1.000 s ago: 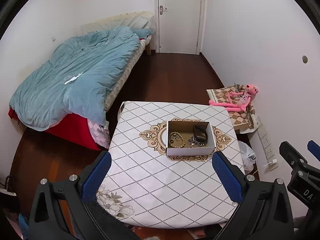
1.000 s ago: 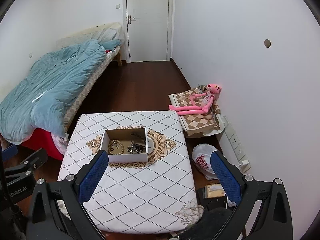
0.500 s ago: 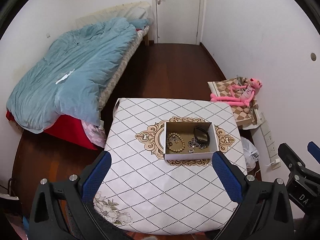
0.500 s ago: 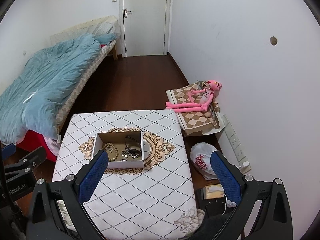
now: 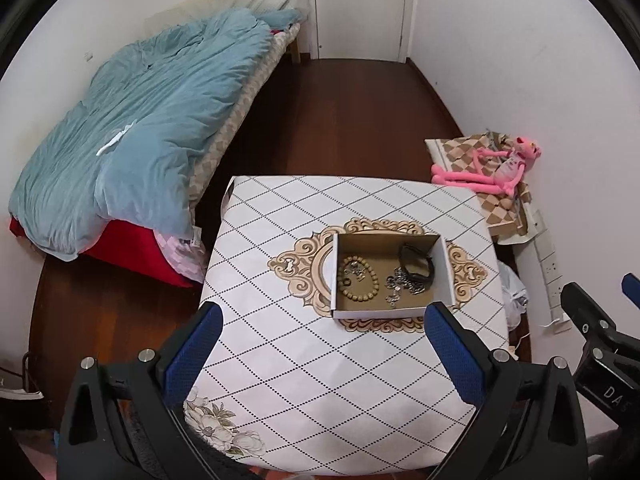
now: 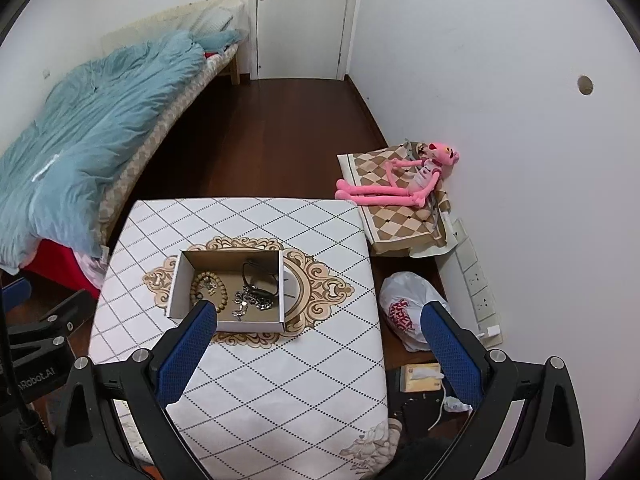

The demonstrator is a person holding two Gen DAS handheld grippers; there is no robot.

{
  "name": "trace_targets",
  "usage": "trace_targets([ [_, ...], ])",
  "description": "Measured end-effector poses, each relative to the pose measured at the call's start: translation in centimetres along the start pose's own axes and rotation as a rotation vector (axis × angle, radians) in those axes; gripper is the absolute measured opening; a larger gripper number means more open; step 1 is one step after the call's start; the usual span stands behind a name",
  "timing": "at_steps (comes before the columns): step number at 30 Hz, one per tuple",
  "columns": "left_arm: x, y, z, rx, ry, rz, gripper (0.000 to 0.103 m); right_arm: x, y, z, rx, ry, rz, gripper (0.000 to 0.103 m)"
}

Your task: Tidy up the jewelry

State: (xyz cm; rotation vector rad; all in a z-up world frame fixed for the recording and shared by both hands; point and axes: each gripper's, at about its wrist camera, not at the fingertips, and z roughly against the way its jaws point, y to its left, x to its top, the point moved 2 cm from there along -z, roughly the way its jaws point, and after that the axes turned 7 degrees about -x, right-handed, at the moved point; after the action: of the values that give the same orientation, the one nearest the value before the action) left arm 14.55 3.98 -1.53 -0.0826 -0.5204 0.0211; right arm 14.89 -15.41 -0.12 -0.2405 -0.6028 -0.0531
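A small open cardboard box (image 5: 446, 268) sits on the patterned table (image 5: 304, 380); it also shows in the right wrist view (image 6: 176, 280). Inside lie a wooden bead bracelet (image 5: 360, 280), a silver chain (image 5: 396, 286) and a black band (image 5: 418, 266). In the right wrist view the beads (image 6: 208, 286), chain (image 6: 252, 300) and band (image 6: 260, 278) show too. My left gripper (image 5: 320, 352) is open and empty, high above the table's near side. My right gripper (image 6: 316, 350) is open and empty, above the table's right edge.
A bed with a blue duvet (image 5: 140, 120) stands left. A pink plush toy (image 6: 404, 184) lies on a checked cushion (image 6: 400, 220) at the right wall. A white plastic bag (image 6: 404, 312) sits on the floor beside the table. A closed door (image 6: 300, 16) is at the back.
Both grippers have moved forward and lower toward the table; the box looks larger and closer. Both stay open and empty.
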Motion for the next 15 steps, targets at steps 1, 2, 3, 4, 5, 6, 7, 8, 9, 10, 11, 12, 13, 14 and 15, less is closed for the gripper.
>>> trace_targets([
  [1, 0.0, 0.1, -0.2, -0.001, 0.004, 0.000, 0.103, 0.0, 0.1, -0.3, 0.000, 0.006, 0.006, 0.103],
  [2, -0.1, 0.1, -0.4, 0.000, 0.009, -0.001, 0.103, 0.0, 0.3, -0.7, 0.003, 0.016, 0.009, 0.103],
  [3, 0.0, 0.1, -0.6, 0.002, 0.011, -0.003, 0.103, 0.0, 0.5, -1.0, 0.001, 0.022, 0.014, 0.103],
  [4, -0.1, 0.1, -0.8, 0.004, 0.014, -0.005, 0.103, 0.0, 0.6, -1.2, 0.000, 0.027, 0.016, 0.103],
  [5, -0.1, 0.2, -0.9, 0.004, 0.019, -0.003, 0.103, -0.1, 0.7, -1.5, 0.002, 0.033, 0.017, 0.103],
  [6, -0.2, 0.2, -1.1, 0.001, 0.025, -0.002, 0.103, -0.1, 0.8, -1.8, 0.004, 0.039, 0.017, 0.103],
  [7, -0.2, 0.3, -1.2, -0.001, 0.028, 0.000, 0.103, -0.1, 0.8, -1.9, 0.002, 0.042, 0.017, 0.103],
  [8, -0.3, 0.4, -1.4, -0.004, 0.031, 0.002, 0.103, -0.2, 0.9, -2.2, 0.003, 0.046, 0.018, 0.103],
  [9, -0.3, 0.4, -1.5, -0.005, 0.033, 0.002, 0.103, -0.2, 0.9, -2.3, 0.002, 0.049, 0.017, 0.103],
  [10, -0.3, 0.4, -1.6, -0.006, 0.034, 0.002, 0.103, -0.2, 0.9, -2.4, 0.002, 0.051, 0.017, 0.103],
  [11, -0.4, 0.4, -1.7, -0.006, 0.036, 0.001, 0.103, -0.3, 0.9, -2.6, 0.000, 0.053, 0.018, 0.103],
  [12, -0.4, 0.4, -1.8, -0.010, 0.039, 0.001, 0.103, -0.3, 1.0, -2.6, -0.001, 0.055, 0.017, 0.103],
  [13, -0.4, 0.3, -1.9, -0.014, 0.040, 0.001, 0.103, -0.3, 1.0, -2.7, -0.002, 0.057, 0.017, 0.103],
  [14, -0.3, 0.3, -1.9, -0.016, 0.040, 0.001, 0.103, -0.3, 0.9, -2.7, -0.003, 0.059, 0.017, 0.103],
  [15, -0.4, 0.2, -1.9, -0.016, 0.040, 0.000, 0.103, -0.3, 0.9, -2.9, -0.003, 0.061, 0.015, 0.103],
])
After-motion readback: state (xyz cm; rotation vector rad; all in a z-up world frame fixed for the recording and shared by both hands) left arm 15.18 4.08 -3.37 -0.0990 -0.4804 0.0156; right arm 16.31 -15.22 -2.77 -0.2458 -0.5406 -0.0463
